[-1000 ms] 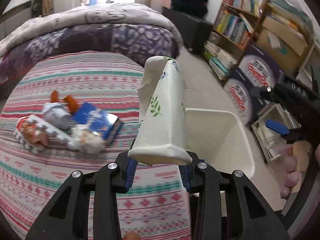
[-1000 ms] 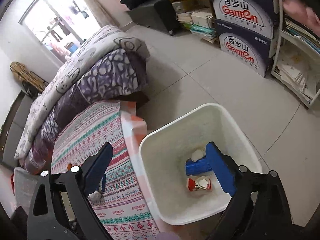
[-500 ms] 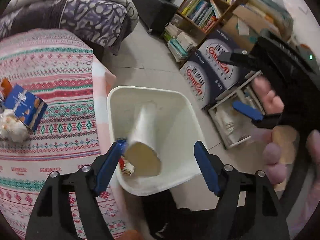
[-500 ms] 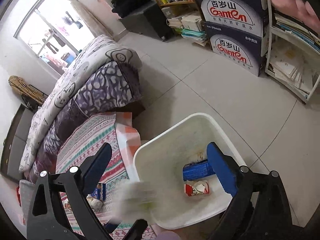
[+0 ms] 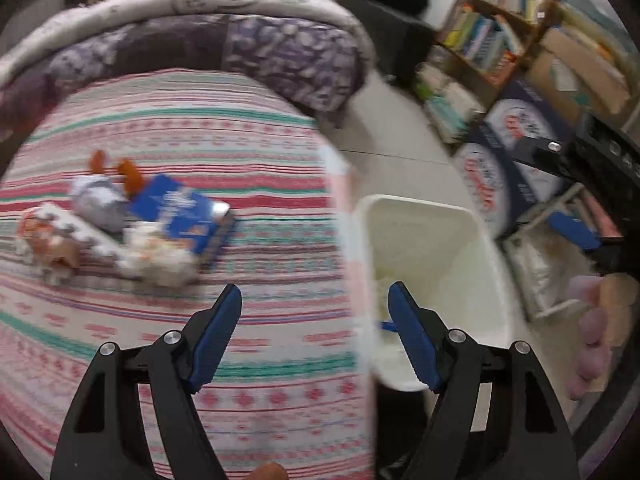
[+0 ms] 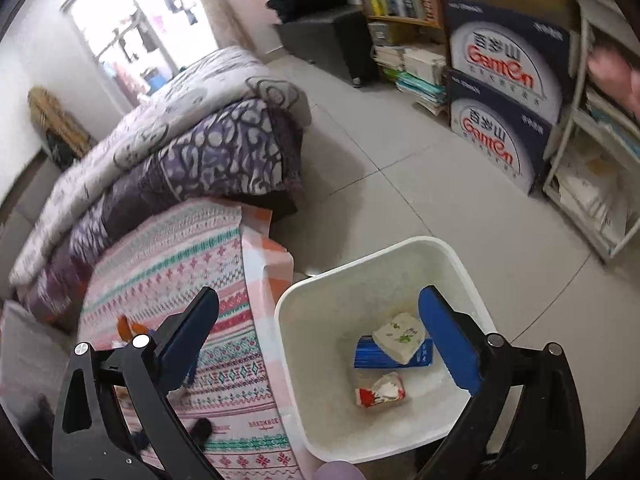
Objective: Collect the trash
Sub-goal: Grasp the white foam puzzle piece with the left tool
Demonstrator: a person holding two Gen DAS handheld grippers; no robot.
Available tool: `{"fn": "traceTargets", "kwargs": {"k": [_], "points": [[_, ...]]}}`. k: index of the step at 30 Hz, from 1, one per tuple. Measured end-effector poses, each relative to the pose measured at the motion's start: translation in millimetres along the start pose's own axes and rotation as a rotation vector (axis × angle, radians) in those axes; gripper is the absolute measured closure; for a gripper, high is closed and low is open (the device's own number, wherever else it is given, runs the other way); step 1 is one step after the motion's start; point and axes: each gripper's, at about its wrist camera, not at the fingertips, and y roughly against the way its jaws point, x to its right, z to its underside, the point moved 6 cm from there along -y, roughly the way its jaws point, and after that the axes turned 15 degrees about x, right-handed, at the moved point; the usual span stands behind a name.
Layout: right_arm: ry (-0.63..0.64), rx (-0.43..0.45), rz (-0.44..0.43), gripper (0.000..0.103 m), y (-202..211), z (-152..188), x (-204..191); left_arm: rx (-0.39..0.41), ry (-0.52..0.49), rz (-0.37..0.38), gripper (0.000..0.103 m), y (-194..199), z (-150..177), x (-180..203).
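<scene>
Three bits of trash already lie in the white bin — a paper cup, blue box, red wrapper. A pile waits on the table. Left gripper wide, empty; right gripper opening, empty.

The paper cup I was holding now lies in the white bin on the blue box; my left gripper stands open and empty.
</scene>
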Motion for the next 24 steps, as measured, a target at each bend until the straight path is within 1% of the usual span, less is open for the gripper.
{"fn": "traceTargets", "kwargs": {"k": [2,5,8,11,12,14,17,18,20,21,23,24], "points": [[0.034,-0.004,0.0,0.007,-3.2,4.2,-10.2,-0.004,0.01,-0.056,0.029,-1.8,-0.3,-17.5],[0.08,-0.023,-0.005,0.007,-9.6,13.1,-26.4,-0.022,0.064,-0.134,0.029,-3.9,-1.4,-50.2],[0.129,-0.034,-0.01,0.007,-15.2,21.9,-41.8,-0.042,0.143,-0.212,0.029,-3.2,-1.0,-87.8],[0.179,-0.053,-0.019,0.007,-20.5,32.5,-58.2,-0.059,0.242,-0.284,0.029,0.0,0.1,-127.7],[0.19,-0.06,-0.023,0.007,-21.5,36.1,-62.9,-0.062,0.293,-0.307,0.029,1.4,0.4,-146.1],[0.22,-0.066,-0.033,0.007,-23.7,42.0,-72.5,-0.061,0.364,-0.314,0.029,4.3,-0.2,-165.0],[0.282,-0.059,-0.042,0.007,-24.4,50.1,-87.1,-0.059,0.531,-0.255,0.03,4.7,0.0,-194.7],[0.294,-0.059,-0.045,0.007,-25.0,52.1,-90.2,-0.063,0.561,-0.243,0.032,3.6,1.4,-199.7],[0.316,-0.064,-0.055,0.007,-25.3,55.8,-96.2,-0.076,0.636,-0.205,0.039,-3.5,4.9,-209.2],[0.324,-0.067,-0.059,0.007,-25.7,57.6,-98.7,-0.081,0.655,-0.196,0.04,-6.8,5.7,-211.2],[0.338,-0.075,-0.064,0.007,-26.6,60.6,-102.2,-0.087,0.693,-0.173,0.051,-14.3,5.3,-209.1],[0.341,-0.08,-0.065,0.007,-27.3,61.7,-103.1,-0.081,0.72,-0.151,0.052,-19.0,4.9,-208.8]]}}
